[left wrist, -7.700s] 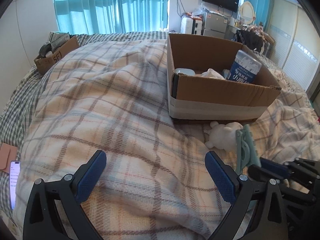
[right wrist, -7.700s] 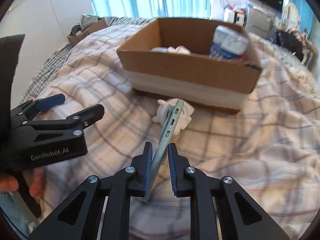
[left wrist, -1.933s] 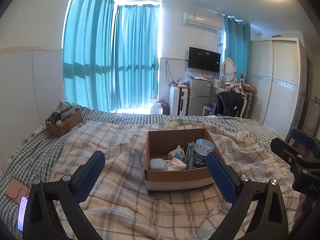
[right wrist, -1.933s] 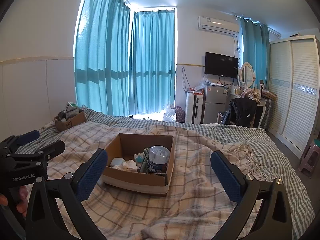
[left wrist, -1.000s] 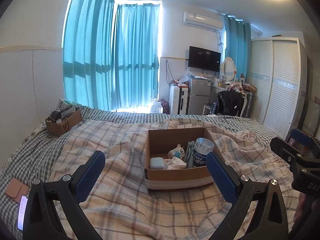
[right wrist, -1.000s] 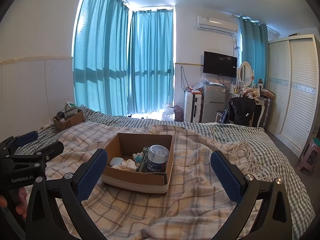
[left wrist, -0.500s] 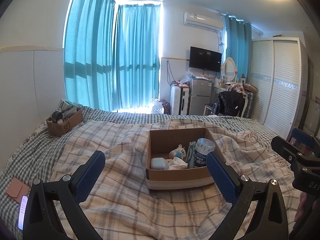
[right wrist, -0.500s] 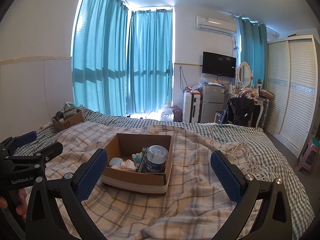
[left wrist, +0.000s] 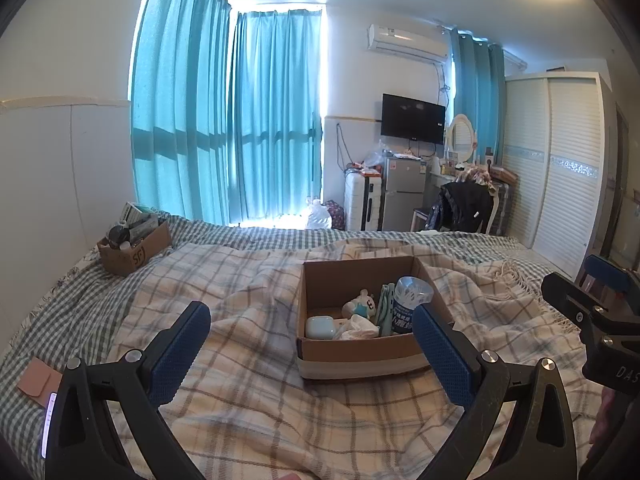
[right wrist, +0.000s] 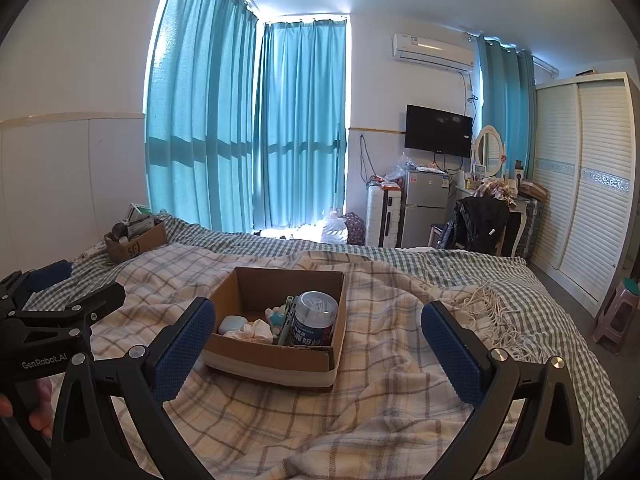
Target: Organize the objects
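Observation:
An open cardboard box [left wrist: 360,354] sits on the plaid blanket on the bed; it also shows in the right wrist view [right wrist: 276,354]. Inside it are a blue-labelled canister [left wrist: 410,304], a pale green clip [left wrist: 386,310], a white toy figure [left wrist: 358,304], a light case [left wrist: 320,327] and crumpled white tissue [left wrist: 358,330]. My left gripper [left wrist: 312,350] is open and empty, held well back from the box. My right gripper [right wrist: 318,350] is open and empty, also well back from the box.
A second small cardboard box [left wrist: 134,246] with items stands at the bed's far left corner. A phone [left wrist: 48,420] and a tan card holder [left wrist: 40,376] lie at the left bed edge. A fridge, a chair and a wardrobe [right wrist: 588,184] stand beyond the bed.
Since 7.7 s ago the right gripper has let go of the green clip, which now stands in the box with the white toy. Both grippers have pulled back. Over the last second, almost nothing moved.

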Available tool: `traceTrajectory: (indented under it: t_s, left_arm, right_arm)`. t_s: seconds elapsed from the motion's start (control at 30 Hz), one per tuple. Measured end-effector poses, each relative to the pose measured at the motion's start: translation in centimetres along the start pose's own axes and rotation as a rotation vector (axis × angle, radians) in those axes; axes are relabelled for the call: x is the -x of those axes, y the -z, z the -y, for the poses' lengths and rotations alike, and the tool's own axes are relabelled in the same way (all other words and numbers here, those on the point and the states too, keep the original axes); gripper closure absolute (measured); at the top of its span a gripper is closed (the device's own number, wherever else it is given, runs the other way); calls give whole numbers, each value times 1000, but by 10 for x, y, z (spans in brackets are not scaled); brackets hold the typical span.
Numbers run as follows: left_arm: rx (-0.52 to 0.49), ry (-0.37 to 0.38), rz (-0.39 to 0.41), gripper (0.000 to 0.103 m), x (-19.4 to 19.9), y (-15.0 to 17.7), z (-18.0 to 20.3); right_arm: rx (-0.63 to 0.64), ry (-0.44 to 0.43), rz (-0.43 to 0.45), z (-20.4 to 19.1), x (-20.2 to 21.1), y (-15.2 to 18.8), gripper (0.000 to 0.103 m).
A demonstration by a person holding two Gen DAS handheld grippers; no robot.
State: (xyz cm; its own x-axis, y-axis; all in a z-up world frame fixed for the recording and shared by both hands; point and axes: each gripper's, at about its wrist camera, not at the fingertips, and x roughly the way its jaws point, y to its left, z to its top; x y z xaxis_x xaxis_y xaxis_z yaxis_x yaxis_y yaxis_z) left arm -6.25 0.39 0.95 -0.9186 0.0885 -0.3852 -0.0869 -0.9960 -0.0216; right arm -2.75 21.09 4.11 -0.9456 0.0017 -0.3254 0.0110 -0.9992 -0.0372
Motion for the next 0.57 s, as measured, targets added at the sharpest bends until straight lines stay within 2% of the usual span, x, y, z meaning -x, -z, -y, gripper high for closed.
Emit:
traceTrajectory:
  t_s: [0.57]
  left_arm:
    - [-5, -3, -6, 0, 3, -2, 1]
  right_arm:
    - [3, -1, -6, -3, 0, 1, 0]
